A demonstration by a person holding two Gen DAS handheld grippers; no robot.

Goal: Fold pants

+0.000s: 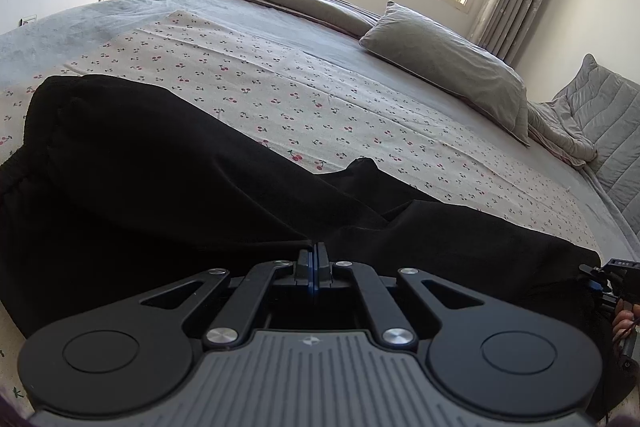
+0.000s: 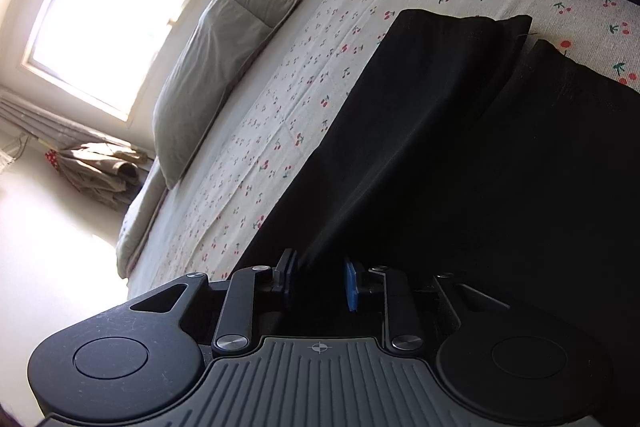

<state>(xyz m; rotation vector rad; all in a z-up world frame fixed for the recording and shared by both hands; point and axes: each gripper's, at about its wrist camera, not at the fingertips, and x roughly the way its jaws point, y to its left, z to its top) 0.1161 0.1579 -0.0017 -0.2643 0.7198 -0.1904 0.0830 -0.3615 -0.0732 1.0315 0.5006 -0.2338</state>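
The black pants (image 1: pixel 168 163) lie rumpled along the bed's (image 1: pixel 304 39) near edge; left gripper (image 1: pixel 315 259) jaws clenched on their fabric; right gripper (image 2: pixel 320 281) jaws released around a fold.

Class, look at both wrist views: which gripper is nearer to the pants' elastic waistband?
Left. The left gripper, jaws together at the black pants' near edge, has the gathered waistband in view. The right gripper, jaws apart over the leg ends, sits farther away.
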